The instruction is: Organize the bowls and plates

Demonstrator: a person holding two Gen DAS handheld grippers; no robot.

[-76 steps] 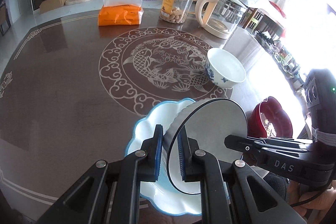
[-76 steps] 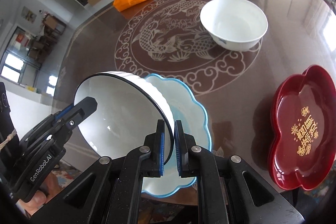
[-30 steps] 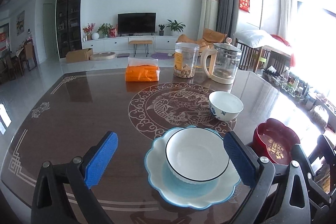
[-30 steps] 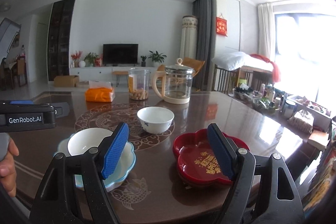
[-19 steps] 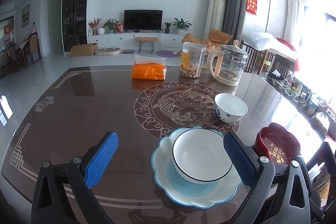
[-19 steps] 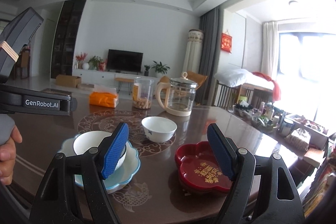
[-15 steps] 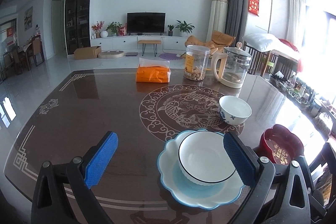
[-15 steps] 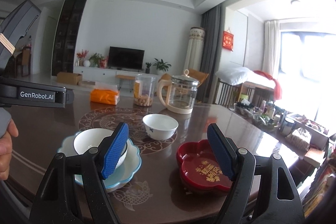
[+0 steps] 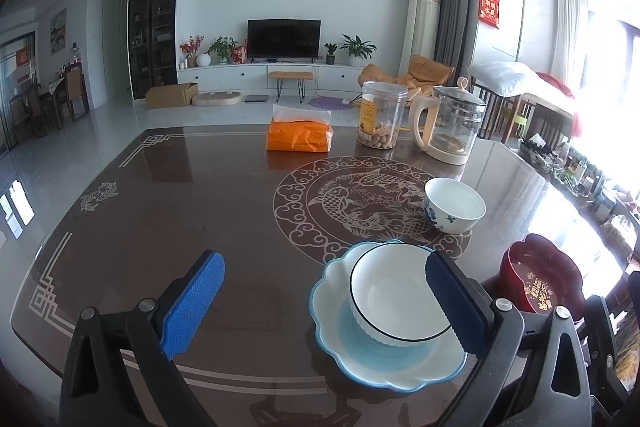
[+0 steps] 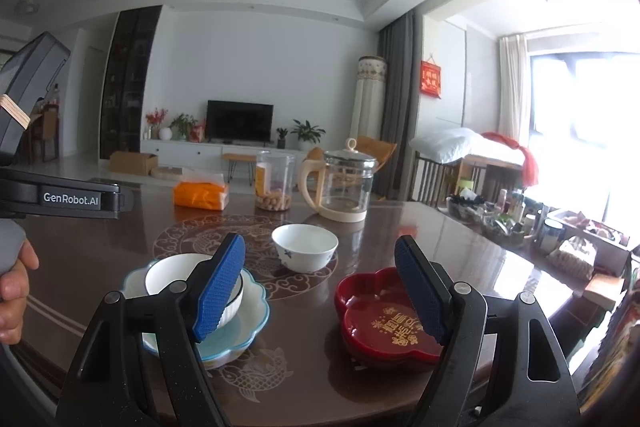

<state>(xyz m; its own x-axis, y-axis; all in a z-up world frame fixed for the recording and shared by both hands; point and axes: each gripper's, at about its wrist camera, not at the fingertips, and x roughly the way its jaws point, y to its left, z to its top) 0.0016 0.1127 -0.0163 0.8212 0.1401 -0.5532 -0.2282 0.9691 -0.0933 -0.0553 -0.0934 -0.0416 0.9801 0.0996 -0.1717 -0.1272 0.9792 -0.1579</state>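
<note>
A white bowl with a black rim sits upright inside a blue-edged scalloped plate near the table's front edge. My left gripper is open and hangs above the table, its right pad just in front of the bowl and not touching it. In the right wrist view the same bowl and plate lie behind my right gripper's left pad. My right gripper is open and holds nothing. A small white bowl with blue flowers and a red flower-shaped dish stand free on the table.
At the table's far side are an orange tissue pack, a clear snack jar and a glass kettle. A person's hand shows at the left edge under the left tool's black body. Cluttered shelves stand beyond the table's right edge.
Earlier both grippers were shut on the black-rimmed bowl's rim, tilted over the plate. Now the bowl rests in the plate and both grippers are open and drawn back. Over the last second, only slight drift.
</note>
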